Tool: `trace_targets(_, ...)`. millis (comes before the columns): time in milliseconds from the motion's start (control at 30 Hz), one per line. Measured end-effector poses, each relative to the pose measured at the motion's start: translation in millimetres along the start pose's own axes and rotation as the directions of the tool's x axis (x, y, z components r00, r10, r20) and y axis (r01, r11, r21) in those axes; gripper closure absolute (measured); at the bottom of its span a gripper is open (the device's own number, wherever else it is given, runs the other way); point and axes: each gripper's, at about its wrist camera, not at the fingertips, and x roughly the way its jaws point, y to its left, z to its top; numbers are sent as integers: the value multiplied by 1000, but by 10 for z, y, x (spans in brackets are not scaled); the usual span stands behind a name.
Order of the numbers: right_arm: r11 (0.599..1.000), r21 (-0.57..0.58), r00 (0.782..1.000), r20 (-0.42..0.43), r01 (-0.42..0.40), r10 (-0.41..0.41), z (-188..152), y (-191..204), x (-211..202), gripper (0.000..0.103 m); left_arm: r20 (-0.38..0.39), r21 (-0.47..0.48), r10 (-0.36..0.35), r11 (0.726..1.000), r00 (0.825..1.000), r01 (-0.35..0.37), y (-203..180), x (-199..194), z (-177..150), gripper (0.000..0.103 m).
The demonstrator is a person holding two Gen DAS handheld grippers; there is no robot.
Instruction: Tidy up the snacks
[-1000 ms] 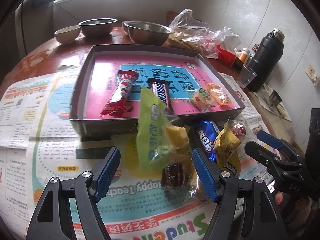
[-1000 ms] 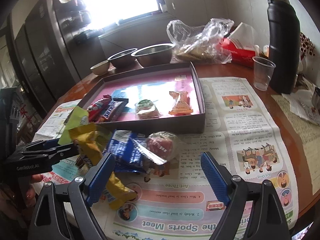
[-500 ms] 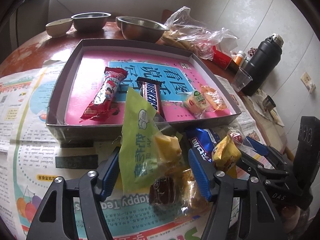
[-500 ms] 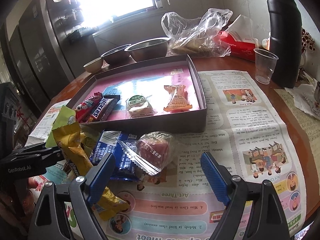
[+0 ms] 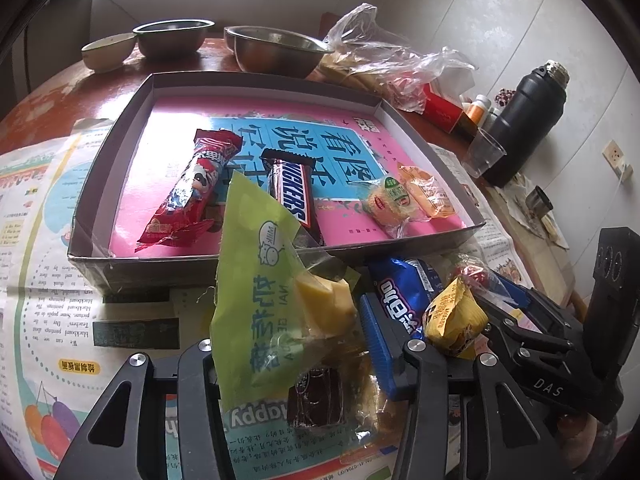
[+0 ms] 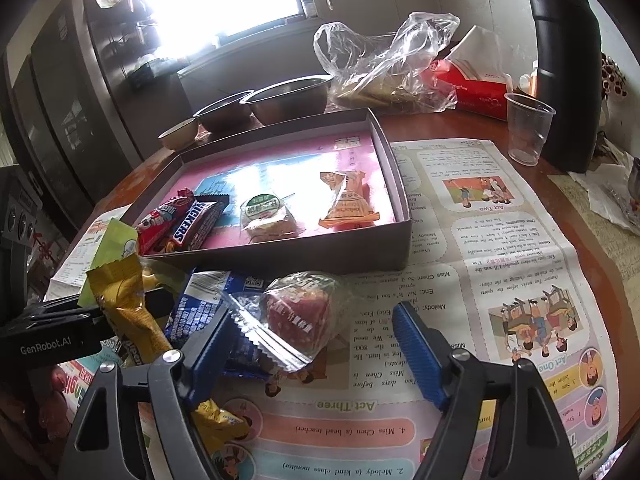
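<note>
Two sets of tongs [image 5: 294,344] [image 6: 312,346] have been closing over loose snacks on the newspaper-covered table [image 6: 472,128] beside the box [image 5: 400,114]: left around a light, crinkly green packet [image 5: 256,280], right still released around a soft red cake [image 6: 298,316], best gripped mid-body.

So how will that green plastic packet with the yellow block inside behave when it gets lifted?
The green plastic packet probably flops: its thin film top already stands creased. The yellow block sits low at one side, so it may hang lopsided. Glossy film could slip between the left tongs.
</note>
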Motion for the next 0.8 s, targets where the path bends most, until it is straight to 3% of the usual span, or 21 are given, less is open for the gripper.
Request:
trace_targets(367, 1000, -10, 999, 40, 10, -9, 29, -7, 65, 39, -2, -4, -7, 1000, 1000, 7, 4, 45, 8, 62)
trace_targets(533, 999, -29, 998, 66, 22, -20, 33, -20, 81, 42, -4, -3, -20, 1000, 1000, 20, -11, 67, 18, 68)
trace_targets(800, 999, -29, 996, 85, 15, -13, 36, -38, 50, 43, 9, -14, -36, 999, 999, 36, 17, 44, 10, 68)
